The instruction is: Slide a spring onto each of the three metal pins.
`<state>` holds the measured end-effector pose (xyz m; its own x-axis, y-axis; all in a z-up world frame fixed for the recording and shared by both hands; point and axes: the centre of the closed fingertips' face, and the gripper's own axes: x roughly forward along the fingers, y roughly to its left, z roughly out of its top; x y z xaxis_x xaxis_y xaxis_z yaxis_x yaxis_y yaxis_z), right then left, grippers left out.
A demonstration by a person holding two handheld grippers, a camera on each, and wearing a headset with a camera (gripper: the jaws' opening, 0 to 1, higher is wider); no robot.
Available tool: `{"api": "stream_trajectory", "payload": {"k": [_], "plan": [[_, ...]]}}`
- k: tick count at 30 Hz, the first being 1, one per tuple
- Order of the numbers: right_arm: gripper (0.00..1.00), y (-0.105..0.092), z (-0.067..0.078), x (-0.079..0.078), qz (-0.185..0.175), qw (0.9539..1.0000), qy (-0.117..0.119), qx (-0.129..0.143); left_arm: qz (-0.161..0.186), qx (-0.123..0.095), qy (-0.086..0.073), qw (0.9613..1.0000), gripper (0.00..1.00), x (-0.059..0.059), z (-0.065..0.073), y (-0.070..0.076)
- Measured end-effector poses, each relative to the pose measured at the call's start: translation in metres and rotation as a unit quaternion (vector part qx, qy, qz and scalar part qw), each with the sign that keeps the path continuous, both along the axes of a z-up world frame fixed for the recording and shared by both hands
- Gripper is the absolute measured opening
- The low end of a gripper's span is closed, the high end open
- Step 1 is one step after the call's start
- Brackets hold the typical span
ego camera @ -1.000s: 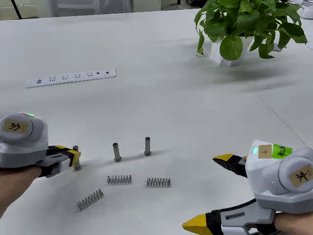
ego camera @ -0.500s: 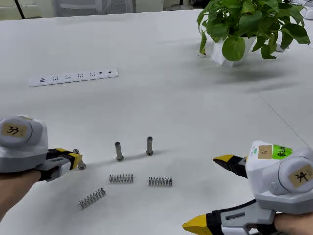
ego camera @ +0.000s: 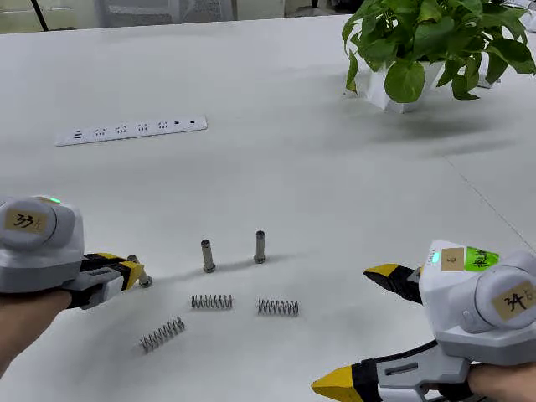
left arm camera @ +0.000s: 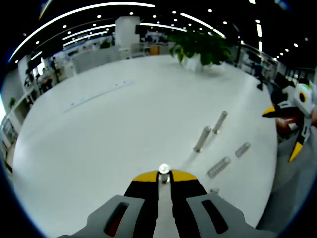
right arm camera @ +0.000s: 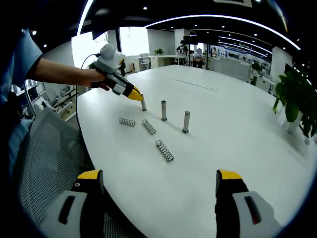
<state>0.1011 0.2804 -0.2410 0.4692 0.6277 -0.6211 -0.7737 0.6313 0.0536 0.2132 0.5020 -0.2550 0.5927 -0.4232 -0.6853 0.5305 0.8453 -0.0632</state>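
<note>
Left gripper view shows us the left gripper (left arm camera: 164, 178) clamped on a short steel pin (left arm camera: 164, 169). Head view adds three loose wire springs (ego camera: 211, 301) before two upright pins (ego camera: 260, 246); our right gripper (ego camera: 352, 328) gapes empty.

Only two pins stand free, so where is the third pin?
Head view, left side: the third pin sits clamped in the left gripper, left of the two standing pins.

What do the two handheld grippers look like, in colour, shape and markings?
Both have a rounded pale grey housing and two black jaws with yellow tips. The left gripper carries a tan label handwritten 33 and a small green light; the right gripper has tan labels, one reading 34, and a green sticker. The person wears a blue short sleeve.
</note>
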Motion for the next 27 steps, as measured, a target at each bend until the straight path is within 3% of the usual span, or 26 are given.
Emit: {"api": "stream_trajectory", "payload": {"k": [27], "plan": [[0.95,0.0005,-0.0012,-0.0033,0.003,1.0000,0.004,-0.001,-0.010,0.003,-0.021,0.9997,0.08,-0.0011,0.0000,-0.0033]]}}
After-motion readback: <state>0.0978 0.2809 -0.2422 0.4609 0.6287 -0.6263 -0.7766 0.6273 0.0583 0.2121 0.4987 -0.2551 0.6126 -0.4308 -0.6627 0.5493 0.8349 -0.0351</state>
